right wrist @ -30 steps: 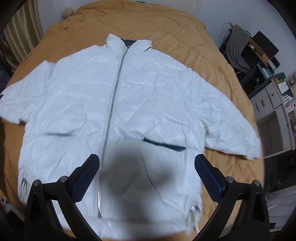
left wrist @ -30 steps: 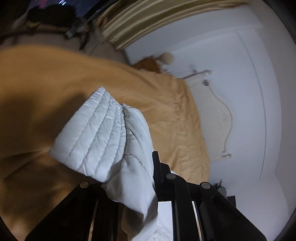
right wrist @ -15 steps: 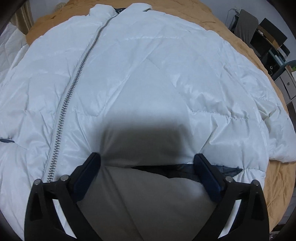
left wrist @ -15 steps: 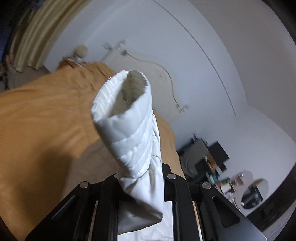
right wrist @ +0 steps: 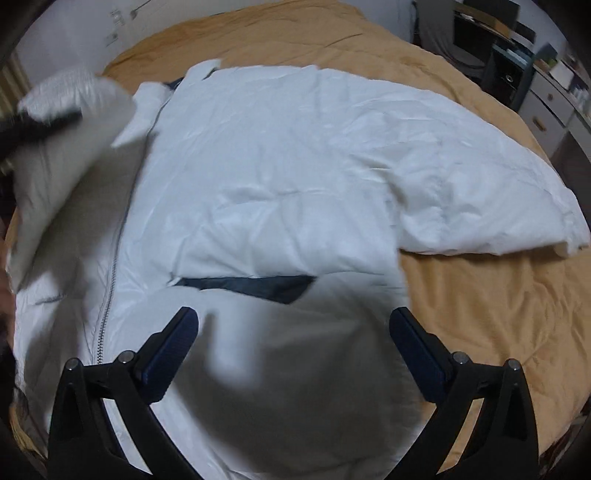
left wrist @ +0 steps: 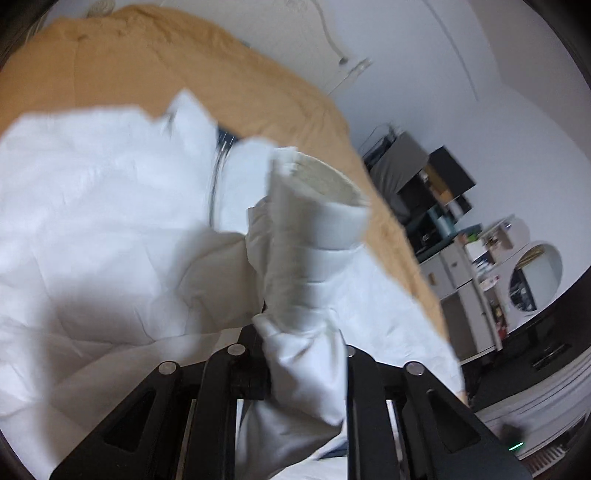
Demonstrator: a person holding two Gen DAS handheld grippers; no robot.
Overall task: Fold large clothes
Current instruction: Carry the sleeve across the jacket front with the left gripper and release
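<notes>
A white puffer jacket lies front up on the orange bedspread, zipper down its left side, dark pocket slit in the middle. My left gripper is shut on the jacket's left sleeve and holds its cuff raised over the jacket body. That raised sleeve also shows at the left of the right wrist view. My right gripper is open and empty, low over the jacket's lower front. The right sleeve lies spread out on the bed.
The white headboard and wall are beyond the bed. A dark desk with clutter, white drawers and a round mirror stand beside the bed on the right.
My left gripper has swung the held sleeve from beside the bed in over the jacket body. My right gripper has shifted over the jacket's lower front, still open.
</notes>
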